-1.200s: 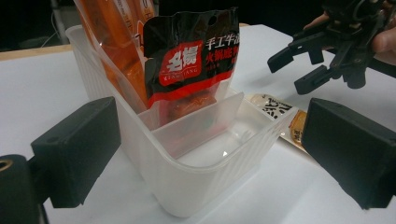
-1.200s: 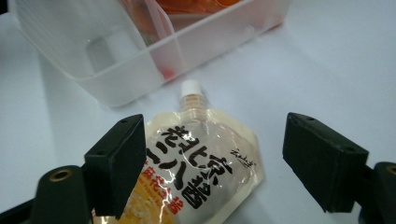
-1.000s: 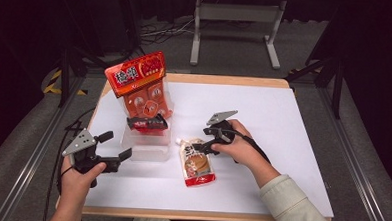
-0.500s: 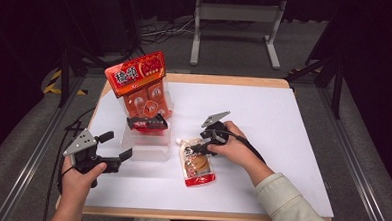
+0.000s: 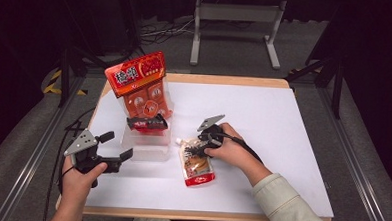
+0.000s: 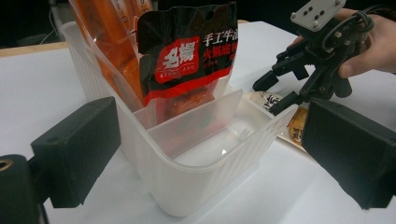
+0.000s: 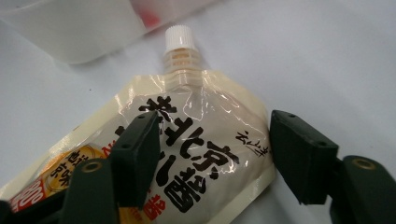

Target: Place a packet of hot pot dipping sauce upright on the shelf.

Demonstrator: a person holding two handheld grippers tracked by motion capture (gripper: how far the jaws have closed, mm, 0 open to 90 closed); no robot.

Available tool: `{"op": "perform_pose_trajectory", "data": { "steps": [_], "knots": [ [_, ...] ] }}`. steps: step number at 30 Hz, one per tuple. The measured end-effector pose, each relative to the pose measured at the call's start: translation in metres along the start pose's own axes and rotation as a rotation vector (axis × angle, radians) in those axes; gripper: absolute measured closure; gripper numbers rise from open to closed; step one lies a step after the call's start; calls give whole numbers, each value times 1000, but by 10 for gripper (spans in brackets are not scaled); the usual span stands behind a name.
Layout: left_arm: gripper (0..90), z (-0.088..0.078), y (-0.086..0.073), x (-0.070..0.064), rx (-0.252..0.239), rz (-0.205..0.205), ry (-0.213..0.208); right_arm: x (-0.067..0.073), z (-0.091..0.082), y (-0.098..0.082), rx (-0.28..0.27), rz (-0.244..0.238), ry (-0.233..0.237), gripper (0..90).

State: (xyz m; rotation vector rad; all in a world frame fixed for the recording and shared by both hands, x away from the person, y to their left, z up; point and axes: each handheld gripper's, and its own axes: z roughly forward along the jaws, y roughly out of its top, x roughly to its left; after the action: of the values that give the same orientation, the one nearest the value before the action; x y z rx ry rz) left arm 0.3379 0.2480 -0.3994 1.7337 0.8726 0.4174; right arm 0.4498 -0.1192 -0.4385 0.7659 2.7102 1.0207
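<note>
The left gripper hangs open before the clear bin. The right gripper – jaws spread – straddles the spouted pouch lying flat; its own view shows the white cap.

Your desk has a white top with a pale wooden edge along its far and near sides. Around it you see grey carpeted floor, lit near the desk and falling into darkness beyond. Behind the desk stands a grey metal frame, with dark cables beside it. Yellow-black striped tape marks the floor at your left.
</note>
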Motion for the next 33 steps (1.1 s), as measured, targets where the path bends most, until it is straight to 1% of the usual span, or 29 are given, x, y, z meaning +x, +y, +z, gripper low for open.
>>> {"op": "perform_pose_trajectory", "data": {
  "steps": [3, 4, 5, 6, 7, 9, 11, 15, 18, 21, 25, 30, 33],
  "knots": [
    [56, 1, 0, 0, 2, -2, 2, 0, 0, -1, -3, -7, -7, 433],
    [56, 1, 0, 0, 1, -2, 1, 0, -1, -2, -10, -9, -11, 472],
    [56, 1, 0, 0, 0, -1, 1, 0, -1, -2, -12, -9, -17, 493],
    [56, 1, 0, 0, 0, -1, 1, 0, -1, -2, -12, -9, -17, 493],
    [56, 1, 0, 0, 0, -3, -1, 0, -2, -3, -15, -11, -22, 511],
    [56, 1, 0, 0, -2, -14, -12, 1, -2, -3, -19, -30, -35, 548],
    [57, 1, 0, 0, -1, -13, -12, 4, -2, -3, -15, -32, -24, 645],
    [57, 0, 0, 0, -3, -15, -10, 7, -3, -1, 4, -69, -21, 762],
    [57, 0, -1, 0, -1, -17, -10, 8, -3, 0, 8, -66, -19, 825],
    [57, 0, -1, 0, -4, -16, -8, 9, -3, 0, 9, -60, -19, 848],
    [57, 0, -1, 1, -3, -15, -8, 10, -3, -1, 5, -56, -21, 857],
    [57, 0, -1, 0, 0, -16, -9, 8, -3, -4, -20, -31, -11, 867],
    [57, 0, -1, 0, -1, -16, -8, 9, -3, -4, -19, -37, -17, 870]
  ]
}}
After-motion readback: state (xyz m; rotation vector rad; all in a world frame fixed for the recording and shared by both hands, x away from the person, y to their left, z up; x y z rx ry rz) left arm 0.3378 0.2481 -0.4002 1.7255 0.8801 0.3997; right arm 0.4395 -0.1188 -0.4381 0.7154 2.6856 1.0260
